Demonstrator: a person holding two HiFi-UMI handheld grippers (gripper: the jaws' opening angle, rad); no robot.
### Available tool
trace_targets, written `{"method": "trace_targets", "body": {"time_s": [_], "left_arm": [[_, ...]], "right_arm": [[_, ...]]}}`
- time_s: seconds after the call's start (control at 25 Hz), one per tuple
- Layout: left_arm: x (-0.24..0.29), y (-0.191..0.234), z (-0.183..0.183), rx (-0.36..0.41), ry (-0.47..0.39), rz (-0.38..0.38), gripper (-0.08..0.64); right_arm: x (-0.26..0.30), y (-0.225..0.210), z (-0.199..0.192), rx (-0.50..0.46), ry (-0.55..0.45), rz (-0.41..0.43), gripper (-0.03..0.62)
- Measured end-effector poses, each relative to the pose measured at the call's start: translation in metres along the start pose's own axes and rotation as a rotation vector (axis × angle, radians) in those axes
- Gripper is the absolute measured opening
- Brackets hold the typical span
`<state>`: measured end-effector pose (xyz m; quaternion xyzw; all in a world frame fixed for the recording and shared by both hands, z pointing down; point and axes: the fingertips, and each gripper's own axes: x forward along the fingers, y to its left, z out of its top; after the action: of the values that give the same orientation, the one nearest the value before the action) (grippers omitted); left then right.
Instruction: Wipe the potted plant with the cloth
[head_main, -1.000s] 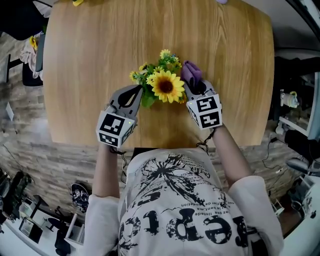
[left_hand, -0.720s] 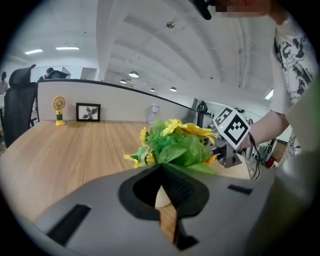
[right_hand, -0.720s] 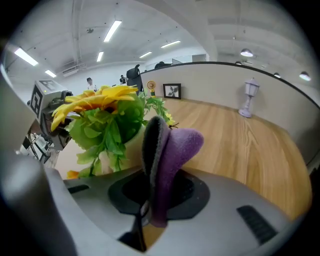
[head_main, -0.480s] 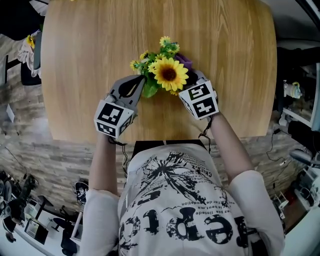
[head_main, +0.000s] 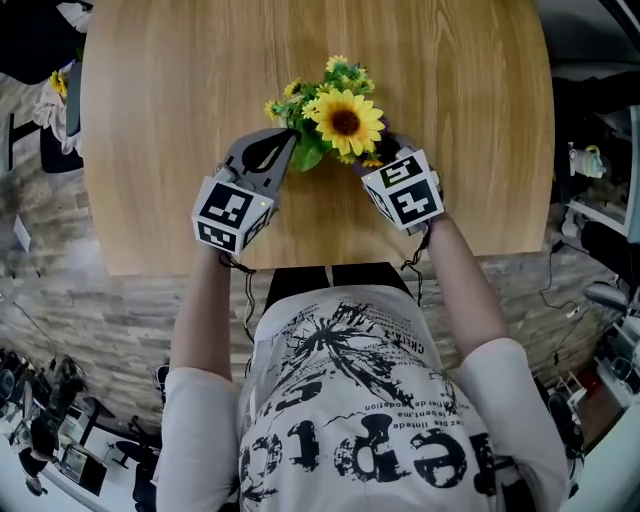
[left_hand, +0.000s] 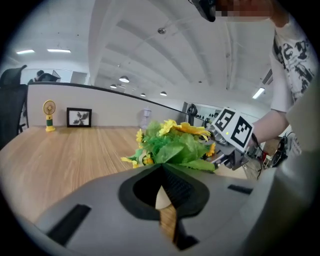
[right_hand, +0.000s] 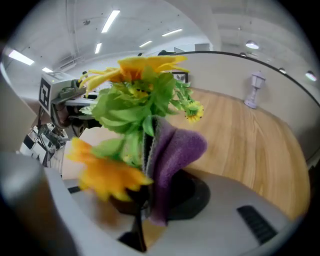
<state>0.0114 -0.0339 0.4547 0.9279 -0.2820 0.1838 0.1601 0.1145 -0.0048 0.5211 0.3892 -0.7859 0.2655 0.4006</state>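
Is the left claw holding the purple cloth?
No, the left claw is shut on nothing; the purple cloth is pinched in the right claw.

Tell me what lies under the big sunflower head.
Green leaves and small yellow blossoms show beneath the sunflower. The right gripper holds a purple cloth against the stems there. The foliage hides the pot.

Smooth, matt wood-grain table; fuzzy, soft-napped purple cloth.

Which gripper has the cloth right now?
The right gripper, shut on the purple cloth beside the potted plant's leaves; the left gripper is shut with nothing in it.
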Motion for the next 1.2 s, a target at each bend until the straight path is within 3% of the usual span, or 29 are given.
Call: {"method": "trace_targets", "body": {"time_s": [0.24, 0.44, 0.72, 1.2], "left_arm": [[-0.002, 0.001, 0.000, -0.032, -0.026, -0.040, 0.002], [0.003, 0.000, -0.003, -0.008, -0.013, -0.092, 0.002], [0.001, -0.001, -0.003, -0.009, -0.023, -0.134, 0.002], [0.000, 0.001, -0.003, -0.049, -0.048, -0.184, 0.003]], "right_arm": [[-0.006, 0.026, -0.014, 0.075, -0.001, 0.031, 0.072], [0.001, 0.048, -0.019, 0.119, -0.009, 0.034, 0.072], [0.011, 0.084, -0.007, 0.118, -0.019, 0.061, 0.072], [0.029, 0.119, 0.017, 0.198, -0.040, 0.112, 0.072]]}}
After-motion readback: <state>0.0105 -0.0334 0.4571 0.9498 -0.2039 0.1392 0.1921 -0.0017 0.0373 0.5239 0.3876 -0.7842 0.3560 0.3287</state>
